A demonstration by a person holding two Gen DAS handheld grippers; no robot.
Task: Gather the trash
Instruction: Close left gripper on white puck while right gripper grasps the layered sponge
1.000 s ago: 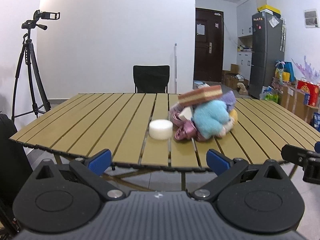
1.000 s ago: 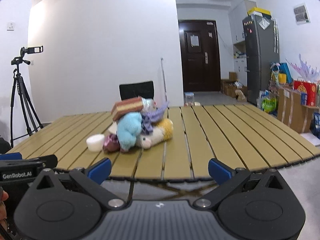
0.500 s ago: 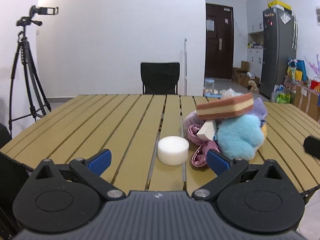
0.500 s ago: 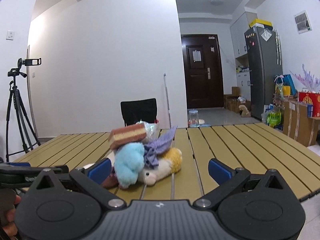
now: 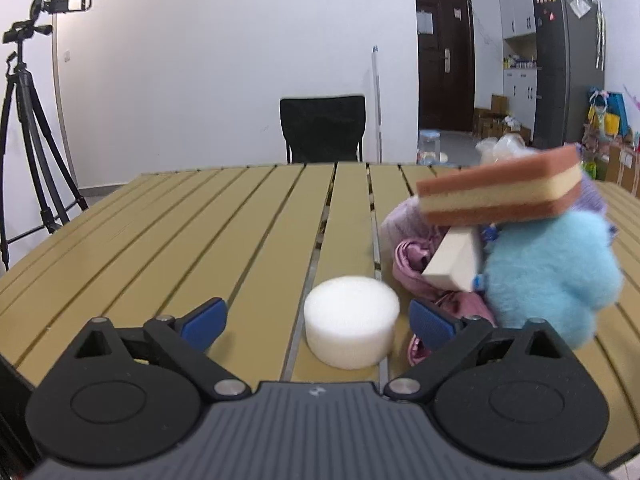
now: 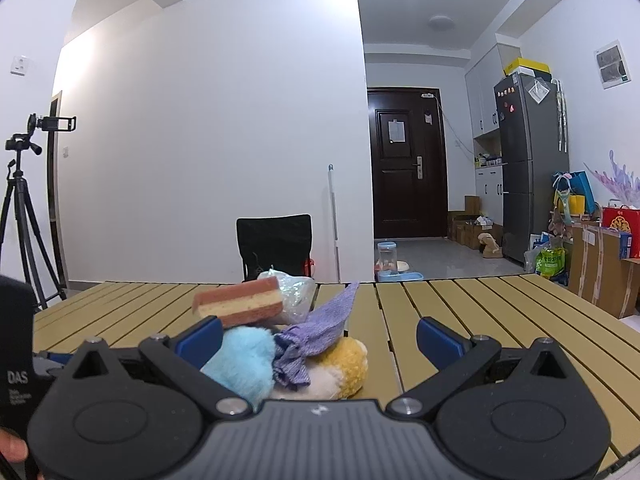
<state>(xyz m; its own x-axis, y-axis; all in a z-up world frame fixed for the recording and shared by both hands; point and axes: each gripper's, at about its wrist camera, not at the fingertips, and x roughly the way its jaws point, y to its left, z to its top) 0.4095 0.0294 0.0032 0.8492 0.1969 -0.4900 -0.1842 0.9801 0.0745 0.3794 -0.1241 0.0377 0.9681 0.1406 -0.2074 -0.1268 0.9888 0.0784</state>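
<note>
The left gripper [image 5: 318, 322] has its jaws spread wide, and the white foam puck [image 5: 351, 322] sits on the table [image 5: 168, 248] between its two blue fingertips [image 5: 204, 316], slightly nearer the right one and touching neither. Just right of the puck lies the heap of trash: a layered sponge [image 5: 500, 196] in brown and cream tilts on top, a cream block [image 5: 454, 262] leans beneath it, crumpled pink cloth [image 5: 416, 268] spreads at the base, and a fuzzy light-blue plush [image 5: 552, 276] bulges at the right. The right gripper [image 6: 318, 336] is also open and holds nothing; the same heap lies between and just beyond its fingertips [image 6: 200, 336], with the blue plush [image 6: 248, 356] near the left tip, a ribbed purple cloth [image 6: 316, 332] draped over a yellow and white plush [image 6: 348, 364], the sponge [image 6: 240, 302] above, and a crinkled clear plastic bag [image 6: 296, 292] behind. The table is made of long tan slats with dark gaps; the puck is a short, smooth-sided cylinder with a grainy top. A black chair [image 5: 322, 128] stands behind the table and a tripod [image 5: 28, 128] at the far left. Compared with half a second ago, both grippers have moved closer: the puck and heap look larger, and the puck now sits level with the left fingertips rather than ahead of them.
</note>
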